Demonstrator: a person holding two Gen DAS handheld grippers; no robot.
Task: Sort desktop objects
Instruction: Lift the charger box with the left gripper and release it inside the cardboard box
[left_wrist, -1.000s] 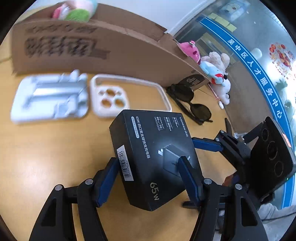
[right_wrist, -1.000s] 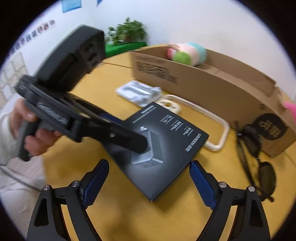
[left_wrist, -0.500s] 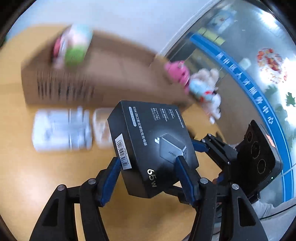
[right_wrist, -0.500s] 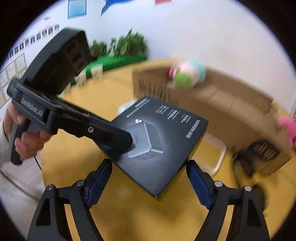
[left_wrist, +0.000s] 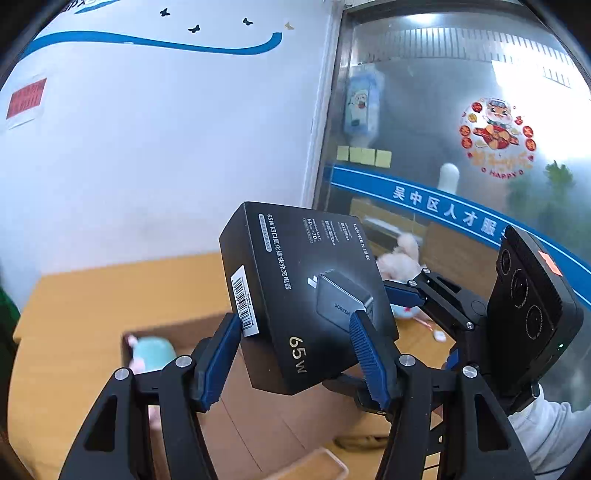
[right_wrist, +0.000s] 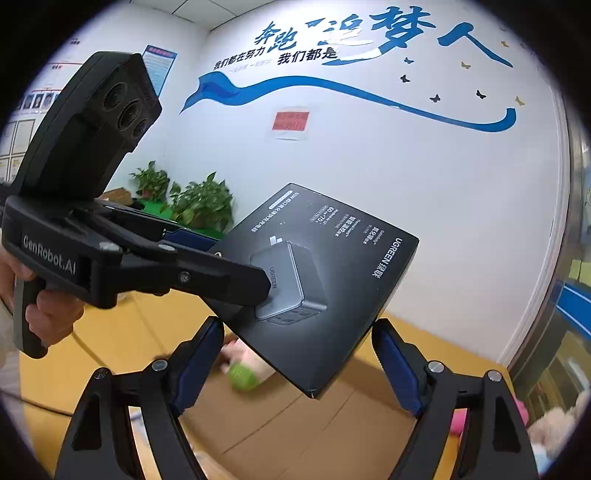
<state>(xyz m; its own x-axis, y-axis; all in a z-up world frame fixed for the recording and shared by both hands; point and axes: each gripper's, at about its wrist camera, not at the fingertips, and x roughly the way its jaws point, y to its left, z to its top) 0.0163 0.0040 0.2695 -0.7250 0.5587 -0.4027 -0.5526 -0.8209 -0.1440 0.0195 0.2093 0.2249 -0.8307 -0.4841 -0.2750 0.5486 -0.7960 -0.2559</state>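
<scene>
A black charger box (left_wrist: 306, 295) marked 65W hangs in the air over the wooden table (left_wrist: 92, 295). My left gripper (left_wrist: 293, 321) is shut on it, blue pads pressed on its two long sides near the barcode end. From the right, my right gripper (right_wrist: 299, 325) is also shut on the charger box (right_wrist: 332, 266), its fingertips against two opposite edges. One of its blue fingers (left_wrist: 402, 296) shows behind the box in the left wrist view. The left gripper (right_wrist: 236, 258) reaches in from the left in the right wrist view, held by a hand (right_wrist: 48, 314).
An open cardboard box (left_wrist: 258, 424) lies below the grippers with a teal and pink plush toy (left_wrist: 153, 354) inside; a green ball (right_wrist: 242, 376) shows there too. More plush toys (left_wrist: 400, 254) lie at the table's right. A white wall and a glass partition stand behind.
Both grippers have risen together with the charger box, from the tabletop to well above the cardboard box. The right gripper's fingers have come in against the box. Both views now tilt up toward the wall.
</scene>
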